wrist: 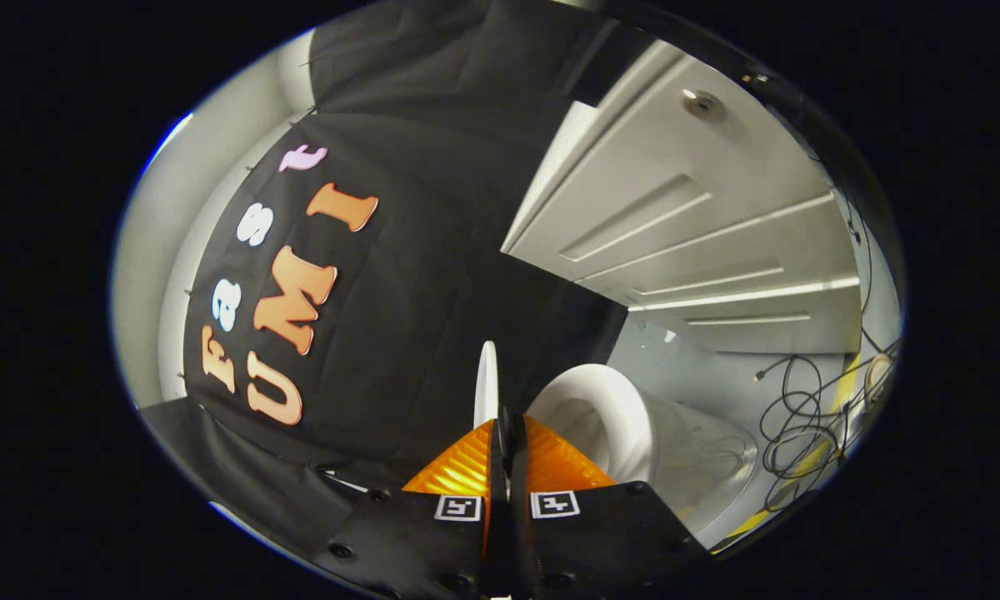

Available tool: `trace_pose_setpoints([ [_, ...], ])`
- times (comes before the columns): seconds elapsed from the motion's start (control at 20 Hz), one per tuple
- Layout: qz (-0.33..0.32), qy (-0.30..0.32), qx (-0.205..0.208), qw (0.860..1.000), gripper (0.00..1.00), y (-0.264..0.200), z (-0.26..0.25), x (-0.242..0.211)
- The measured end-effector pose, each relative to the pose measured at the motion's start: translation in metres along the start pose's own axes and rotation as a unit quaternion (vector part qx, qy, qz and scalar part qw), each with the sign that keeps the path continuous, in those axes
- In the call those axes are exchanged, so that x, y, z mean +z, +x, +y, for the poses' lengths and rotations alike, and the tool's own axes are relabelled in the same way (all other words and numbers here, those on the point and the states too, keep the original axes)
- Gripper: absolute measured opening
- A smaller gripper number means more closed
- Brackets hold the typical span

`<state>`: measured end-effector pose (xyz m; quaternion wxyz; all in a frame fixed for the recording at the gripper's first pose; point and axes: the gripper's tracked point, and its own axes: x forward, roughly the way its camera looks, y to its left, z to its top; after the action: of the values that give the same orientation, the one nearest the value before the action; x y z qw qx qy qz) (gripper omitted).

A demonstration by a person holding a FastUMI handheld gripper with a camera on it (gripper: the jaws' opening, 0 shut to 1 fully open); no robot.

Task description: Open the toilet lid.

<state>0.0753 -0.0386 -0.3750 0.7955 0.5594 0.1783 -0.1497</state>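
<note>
Here, fingers (508, 433) pinch the raised lid (487, 383)

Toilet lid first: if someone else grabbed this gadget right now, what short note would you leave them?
Tongs: closed together, pinching the thin edge of the toilet lid.
Toilet lid: raised, seen edge-on just ahead of the tongs, standing apart from the toilet seat beside it.
Done: the lid is lifted off the seat.
Left: lean the lid all the way back, then let go; whether it would stay up alone I cannot tell.
</note>
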Motion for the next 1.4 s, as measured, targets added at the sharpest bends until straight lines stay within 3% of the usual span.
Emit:
trace_pose_setpoints([
  [0.15,0.015,-0.088,0.017,0.996,0.08,-0.004,0.041,0.004],
  [0.45,-0.019,-0.175,0.067,0.982,0.08,0.013,0.124,0.009],
  [0.7,-0.024,-0.271,0.086,0.959,0.08,0.016,0.184,-0.005],
  [0.85,-0.011,-0.304,0.086,0.949,0.08,0.024,0.215,-0.015],
  [1.4,0.028,-0.400,0.153,0.903,0.08,0.016,0.340,-0.095],
])
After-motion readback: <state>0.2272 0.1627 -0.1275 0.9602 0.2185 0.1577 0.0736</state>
